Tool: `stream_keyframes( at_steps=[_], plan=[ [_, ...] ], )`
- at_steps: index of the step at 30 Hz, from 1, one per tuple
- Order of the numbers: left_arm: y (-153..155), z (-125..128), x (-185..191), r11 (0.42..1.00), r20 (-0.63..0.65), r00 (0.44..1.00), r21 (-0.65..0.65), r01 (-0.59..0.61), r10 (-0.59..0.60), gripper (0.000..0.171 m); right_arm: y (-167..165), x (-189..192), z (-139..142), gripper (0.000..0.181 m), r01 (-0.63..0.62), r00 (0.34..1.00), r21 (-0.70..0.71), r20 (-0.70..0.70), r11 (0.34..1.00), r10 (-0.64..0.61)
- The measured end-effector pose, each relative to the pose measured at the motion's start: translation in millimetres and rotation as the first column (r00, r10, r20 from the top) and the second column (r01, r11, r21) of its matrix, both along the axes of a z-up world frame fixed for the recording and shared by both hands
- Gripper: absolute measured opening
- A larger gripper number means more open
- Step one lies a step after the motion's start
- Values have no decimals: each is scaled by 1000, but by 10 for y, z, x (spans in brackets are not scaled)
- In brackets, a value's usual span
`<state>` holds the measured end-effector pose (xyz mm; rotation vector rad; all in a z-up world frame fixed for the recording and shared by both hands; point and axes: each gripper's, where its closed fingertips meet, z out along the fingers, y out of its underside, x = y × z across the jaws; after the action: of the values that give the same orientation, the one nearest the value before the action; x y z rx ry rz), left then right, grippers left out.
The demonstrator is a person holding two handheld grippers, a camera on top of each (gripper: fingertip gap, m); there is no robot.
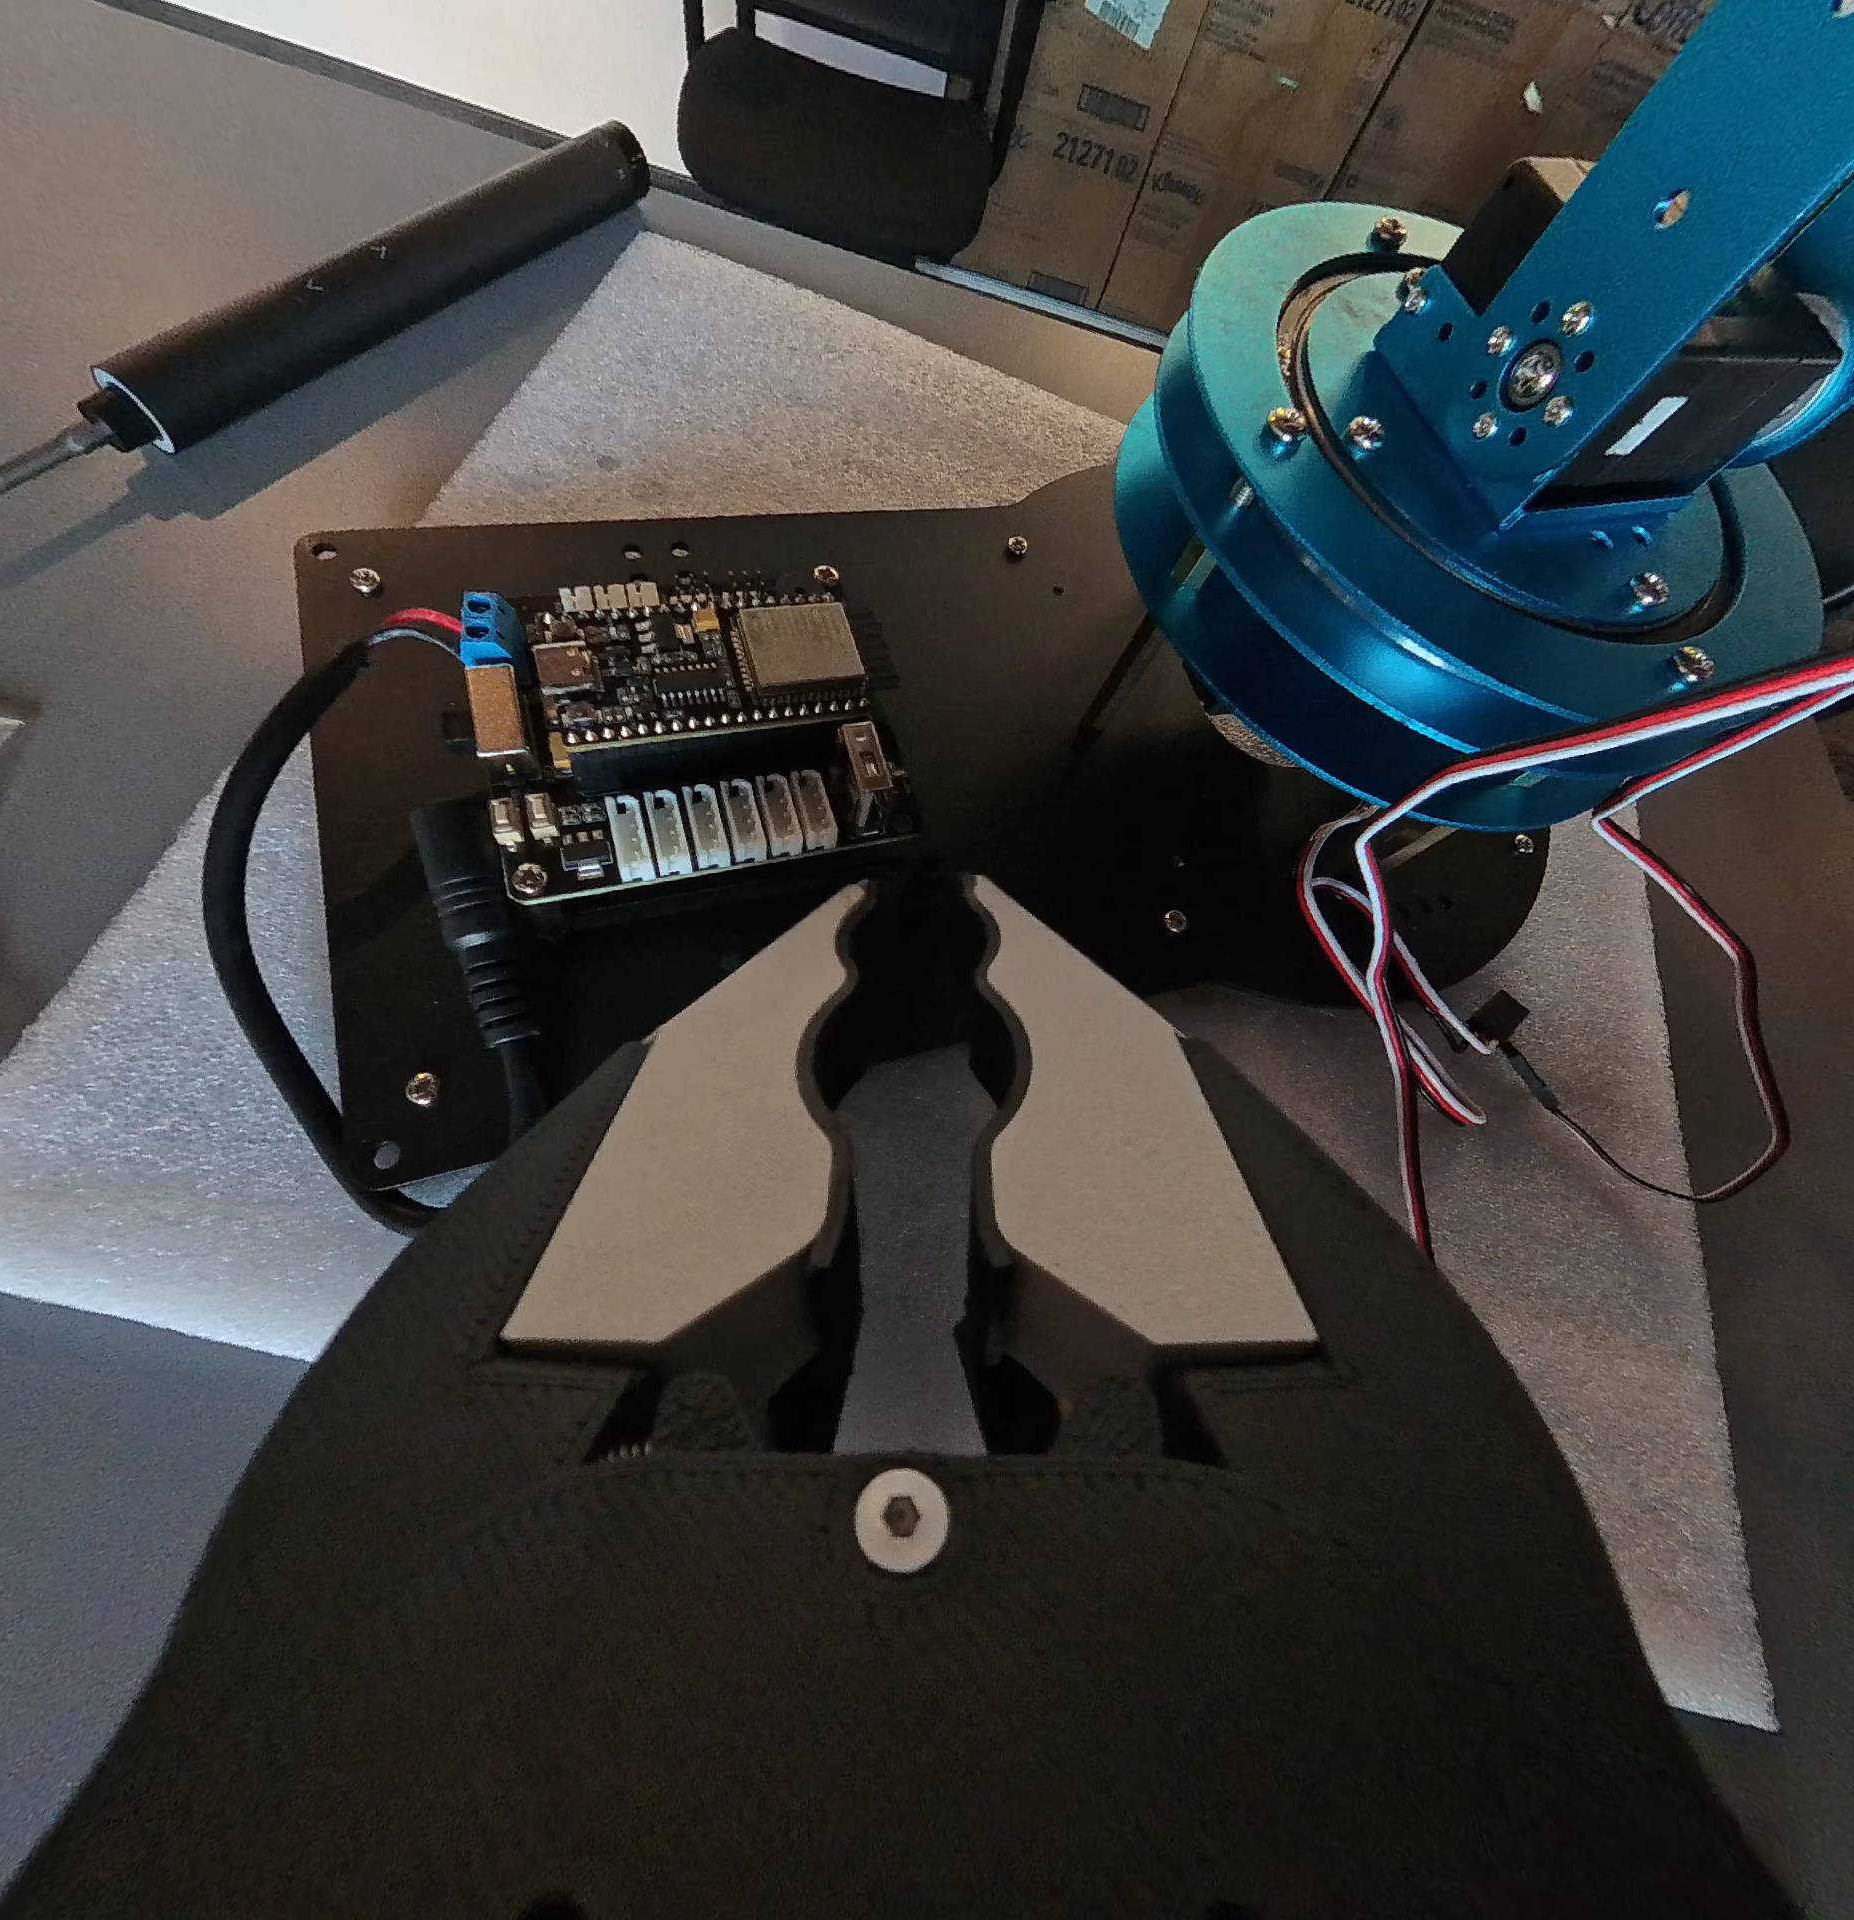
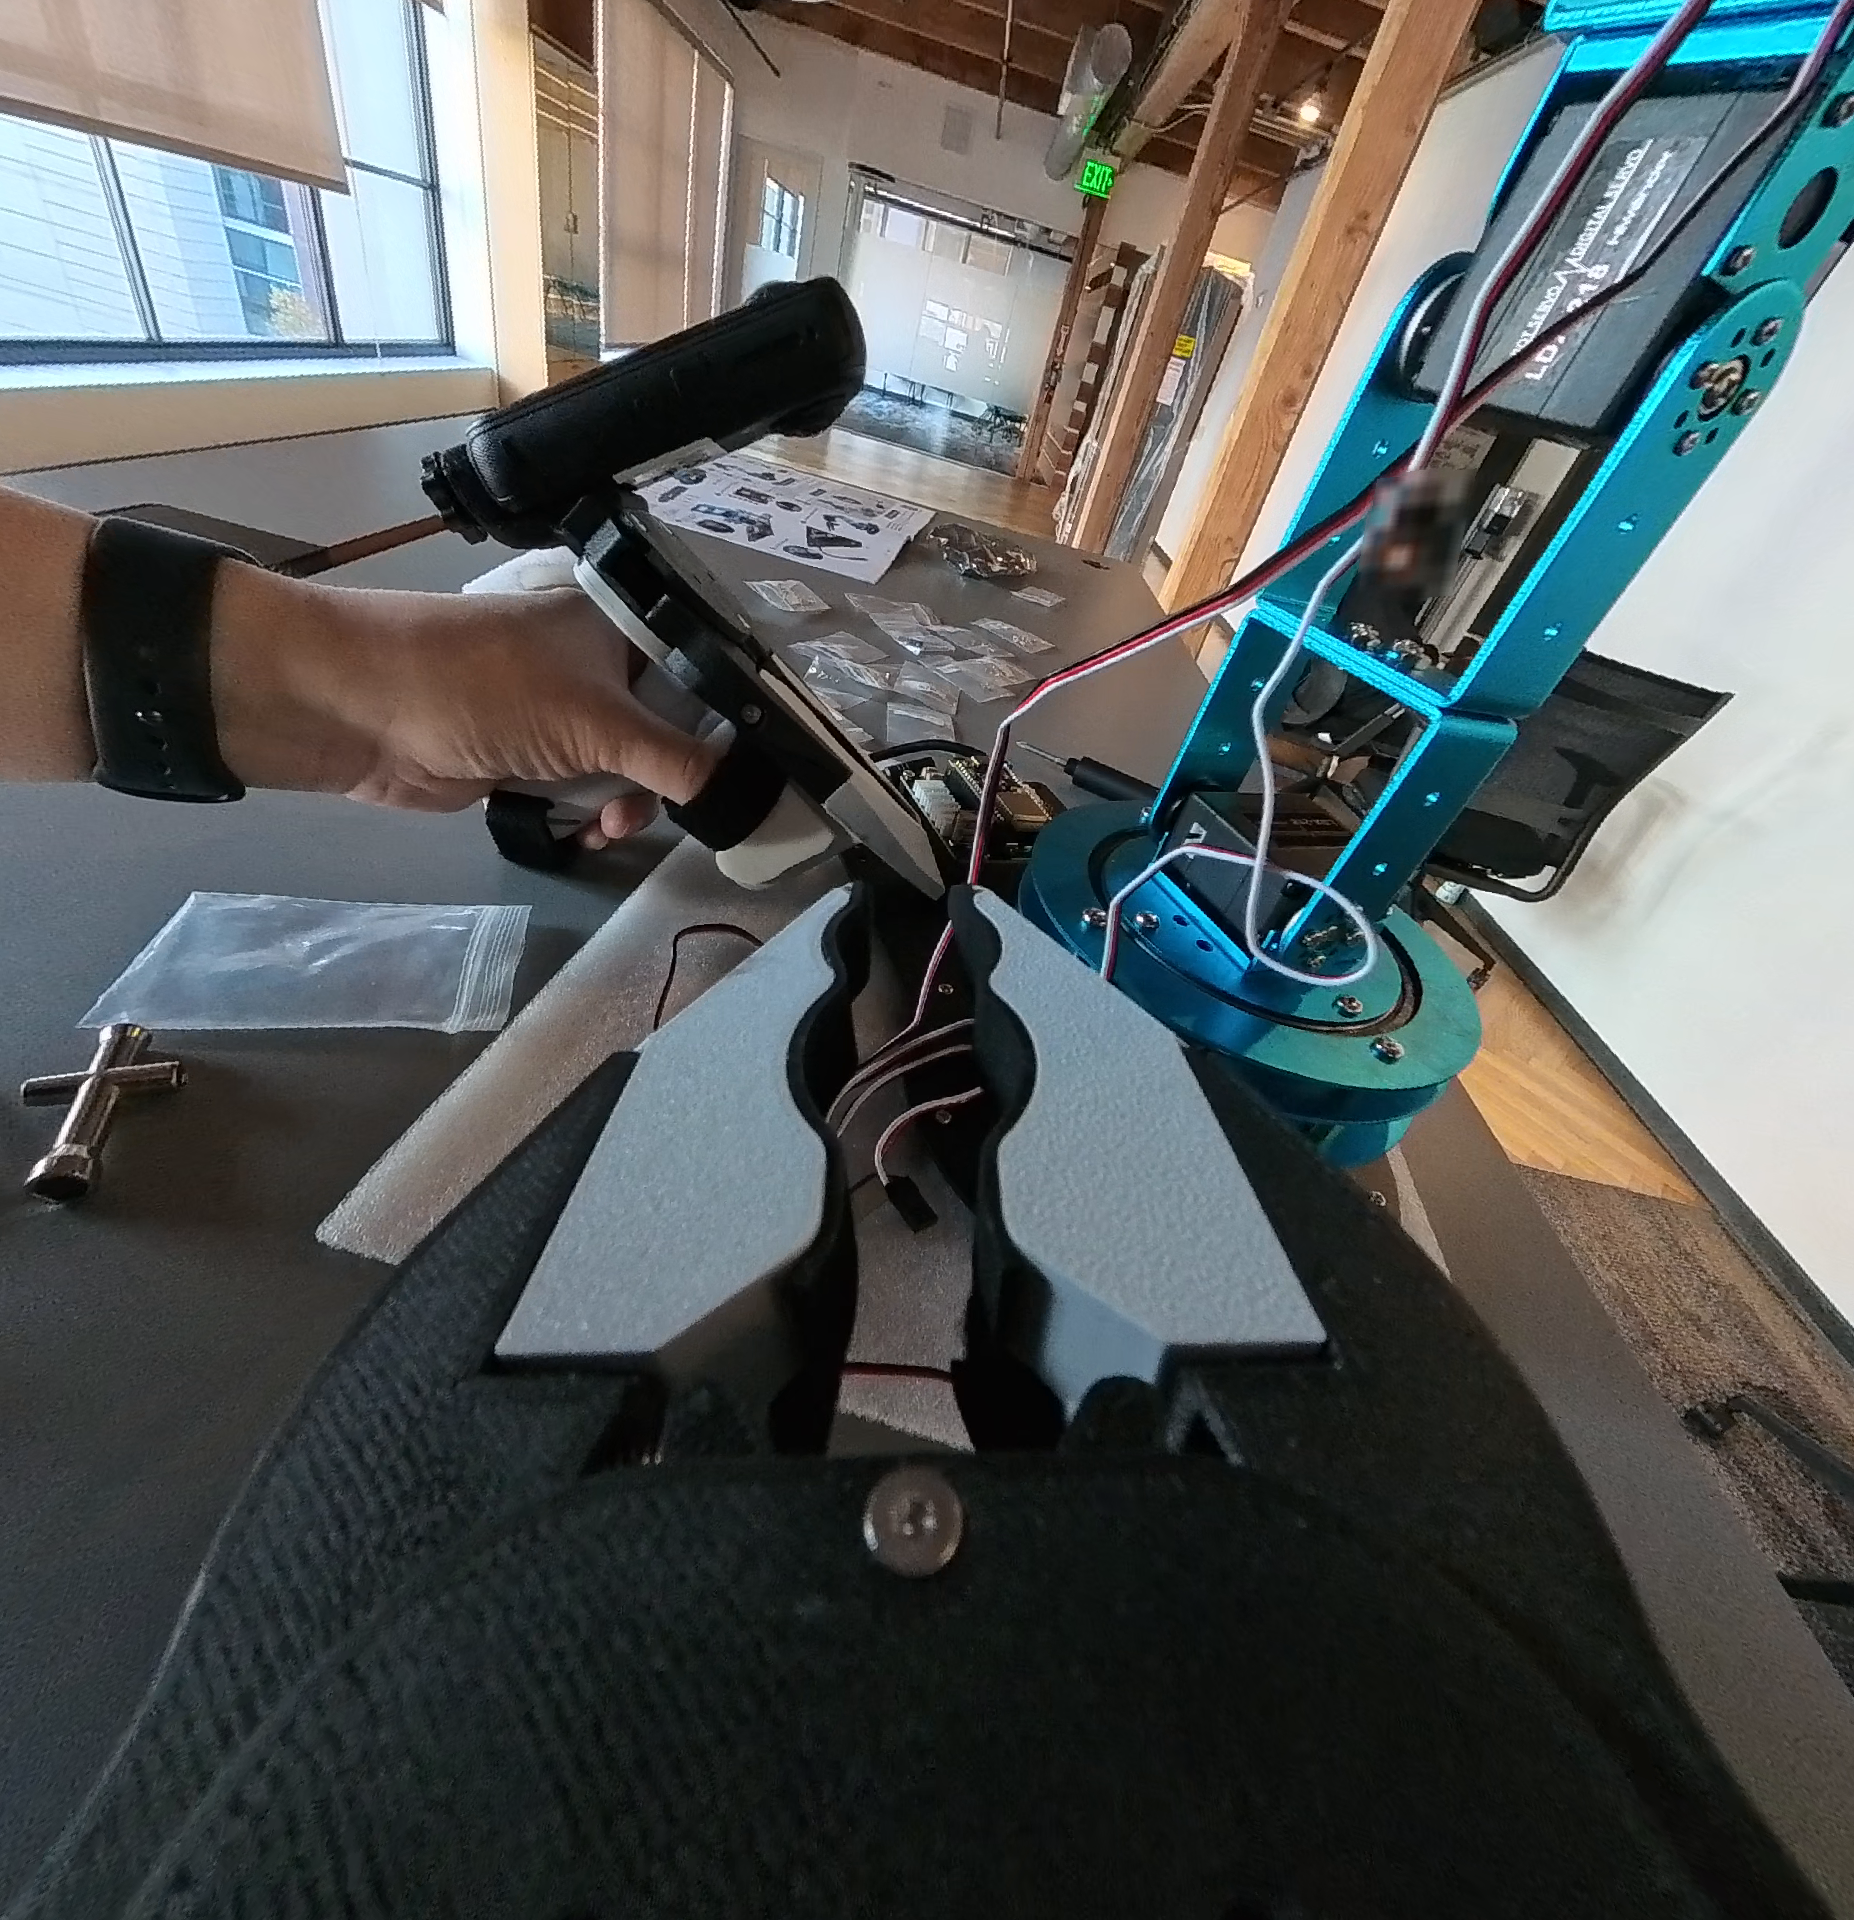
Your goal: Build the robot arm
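**Two grippers close on a blue arm kit**

The left gripper [image 1: 915,883] hangs slightly parted and empty, tips just beside the circuit board [image 1: 684,717] on its black plate [image 1: 985,665]. The right gripper [image 2: 907,894] is likewise parted, with loose servo wires [image 2: 902,1070] running between its fingers, ungrasped. The blue arm [image 2: 1318,831] stands at 1 o'clock: rigid metal. The wires are limp and snag-prone; their plug ends look the safest hold. Everything rests on a foam sheet [image 1: 694,353] over a grey table [image 2: 175,1299], in a bright open office.
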<state>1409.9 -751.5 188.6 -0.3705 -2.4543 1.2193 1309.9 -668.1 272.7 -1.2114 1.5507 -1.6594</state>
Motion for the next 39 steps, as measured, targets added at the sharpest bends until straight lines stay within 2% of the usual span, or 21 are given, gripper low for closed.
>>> stream_keyframes(
  at_steps=[5, 12, 18, 21, 25, 28, 32, 35, 39],
  plan=[
    [30, 3, 6, 1000, 10, 1000, -4, -2, 2, 17, 2, 3, 0, 14, -1, 1000, -2, -1, 1000, 1],
    [202, 31, 11, 1000, 45, 999, -4, 16, -16, 16, 22, 9, -18, 14, -5, 1000, -4, -14, 1000, 5],
    [624, 273, 245, 999, 49, 999, -47, 16, -13, 12, 163, 207, -90, 7, 15, 999, 53, -48, 998, -12],
    [895, 423, 341, 997, -7, 1000, -78, 18, -19, 10, 235, 435, -232, 1, 33, 984, 28, -175, 999, -27],
    [1242, 543, 390, 989, 6, 999, -135, 51, -51, 6, 88, 654, -271, 0, 145, 928, -201, -311, 969, -204],
    [1473, 566, 309, 983, 8, 995, -156, 95, -95, 4, -40, 854, -326, 0, 179, 884, -290, -371, 940, -283],
    [1706, 567, 164, 972, -2, 989, -186, 146, -149, 2, -304, 971, -516, 0, 169, 750, -435, -526, 884, -402],
    [1795, 599, 88, 966, -42, 986, -209, 151, -163, 0, -418, 1012, -619, 0, 148, 677, -500, -577, 853, -456],
    [1836, 583, 38, 966, -91, 981, -212, 149, -172, 0, -506, 1043, -753, 0, 139, 623, -515, -619, 846, -478]
  ],
)
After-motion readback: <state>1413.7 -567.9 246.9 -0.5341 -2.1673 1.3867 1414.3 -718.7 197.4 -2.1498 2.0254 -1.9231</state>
